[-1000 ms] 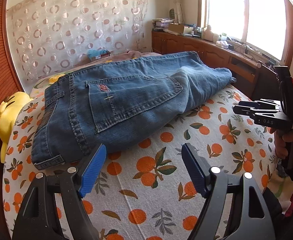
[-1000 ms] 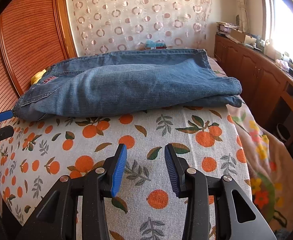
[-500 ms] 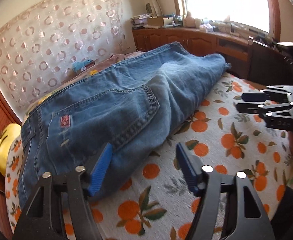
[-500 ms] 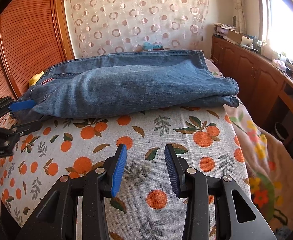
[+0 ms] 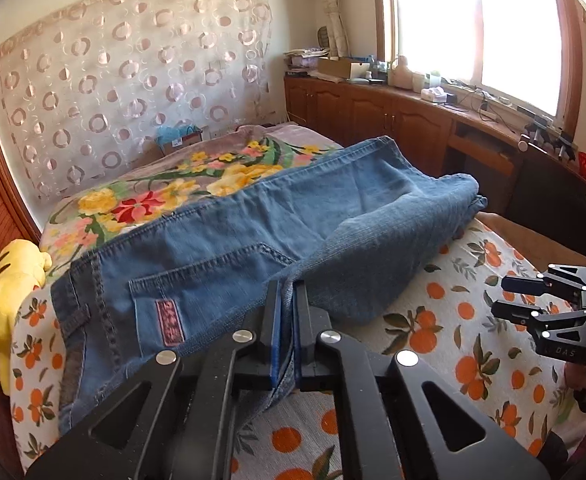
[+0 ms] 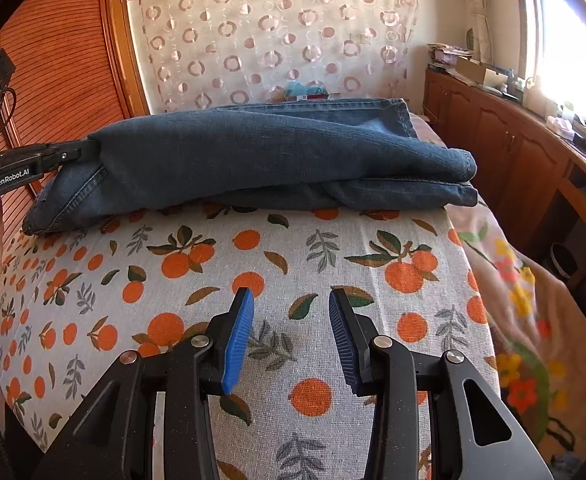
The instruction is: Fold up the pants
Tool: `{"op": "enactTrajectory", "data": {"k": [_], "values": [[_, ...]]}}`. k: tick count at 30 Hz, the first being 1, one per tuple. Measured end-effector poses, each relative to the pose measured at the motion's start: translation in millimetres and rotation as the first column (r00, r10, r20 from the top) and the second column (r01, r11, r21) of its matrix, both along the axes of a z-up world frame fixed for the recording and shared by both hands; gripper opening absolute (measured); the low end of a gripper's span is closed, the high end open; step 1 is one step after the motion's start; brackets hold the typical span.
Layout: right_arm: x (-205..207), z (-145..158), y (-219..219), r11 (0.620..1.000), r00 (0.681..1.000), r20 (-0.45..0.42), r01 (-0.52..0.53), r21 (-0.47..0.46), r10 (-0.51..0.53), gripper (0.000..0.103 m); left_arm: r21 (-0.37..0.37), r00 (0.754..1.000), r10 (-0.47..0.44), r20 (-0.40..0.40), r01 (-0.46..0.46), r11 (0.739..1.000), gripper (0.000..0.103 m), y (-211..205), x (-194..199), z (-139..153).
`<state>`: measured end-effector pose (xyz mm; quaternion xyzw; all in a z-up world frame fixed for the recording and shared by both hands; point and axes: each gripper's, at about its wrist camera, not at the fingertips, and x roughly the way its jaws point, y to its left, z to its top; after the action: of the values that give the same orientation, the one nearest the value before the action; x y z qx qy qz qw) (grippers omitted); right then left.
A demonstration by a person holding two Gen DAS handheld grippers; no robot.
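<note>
Closing, left gripper [image 5: 287, 292] jaws now pinch jeans [image 5: 229, 240].

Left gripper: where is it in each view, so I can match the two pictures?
Left wrist view: left gripper bottom centre, shut on the jeans' near edge.
Right wrist view: left gripper at the left edge, clamping the jeans' left end.
Shared landmark: the circle-patterned curtain.

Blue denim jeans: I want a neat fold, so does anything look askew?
The blue denim jeans lie bunched, layers misaligned at the right end, and the left gripper pinches the near edge.
</note>
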<state>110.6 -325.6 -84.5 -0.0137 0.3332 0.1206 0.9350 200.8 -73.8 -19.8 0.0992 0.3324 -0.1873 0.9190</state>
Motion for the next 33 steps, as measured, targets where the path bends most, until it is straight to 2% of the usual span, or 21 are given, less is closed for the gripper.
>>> {"op": "enactTrajectory", "data": {"k": [4, 8, 13, 20, 25, 29, 30, 32, 33], "values": [[7.8, 7.7, 13.8, 0.998, 0.999, -0.003, -0.049, -0.029, 0.049, 0.04, -0.005, 1.0, 0.013, -0.005, -0.013, 1.0, 0.005, 1.3, 9.4, -0.7], [20.8, 20.2, 35.8, 0.994, 0.994, -0.005, -0.107, -0.024, 0.107, 0.04, -0.041, 1.0, 0.028, -0.01, -0.029, 0.999, 0.005, 9.1, 16.4, 3.1], [47.2, 29.4, 64.6, 0.985, 0.985, -0.008, -0.171, -0.021, 0.171, 0.04, -0.051, 1.0, 0.028, -0.01, -0.028, 0.998, 0.005, 14.0, 17.7, 6.7], [84.0, 26.2, 92.8, 0.967, 0.968, -0.028, -0.246, 0.061, 0.248, 0.04, -0.05, 0.999, 0.018, -0.039, -0.02, 0.999, 0.005, 18.5, 15.6, -4.1], [90.2, 27.4, 115.4, 0.955, 0.955, 0.0, -0.296, 0.024, 0.296, 0.04, -0.047, 0.999, 0.015, -0.053, -0.018, 0.999, 0.005, 20.4, 14.9, -10.0], [99.3, 26.6, 122.1, 0.955, 0.955, 0.008, -0.297, 0.016, 0.297, 0.04, -0.051, 0.998, 0.021, -0.059, -0.024, 0.998, 0.006, 25.1, 8.2, -11.3], [101.3, 26.1, 123.0, 0.955, 0.956, 0.008, -0.295, 0.015, 0.295, 0.039, -0.046, 0.998, 0.024, -0.058, -0.026, 0.999, 0.008, 27.3, 4.5, -11.7], [103.7, 25.3, 121.8, 0.956, 0.956, 0.015, -0.292, 0.014, 0.291, 0.012, -0.026, 0.998, 0.035, -0.053, -0.036, 0.999, 0.01, 34.9, -5.1, -12.5], [101.6, 23.7, 120.8, 0.956, 0.956, 0.018, -0.292, 0.015, 0.292, 0.01, -0.025, 0.998, 0.035, -0.054, -0.037, 0.999, 0.015, 39.4, -8.8, -13.1]]}}
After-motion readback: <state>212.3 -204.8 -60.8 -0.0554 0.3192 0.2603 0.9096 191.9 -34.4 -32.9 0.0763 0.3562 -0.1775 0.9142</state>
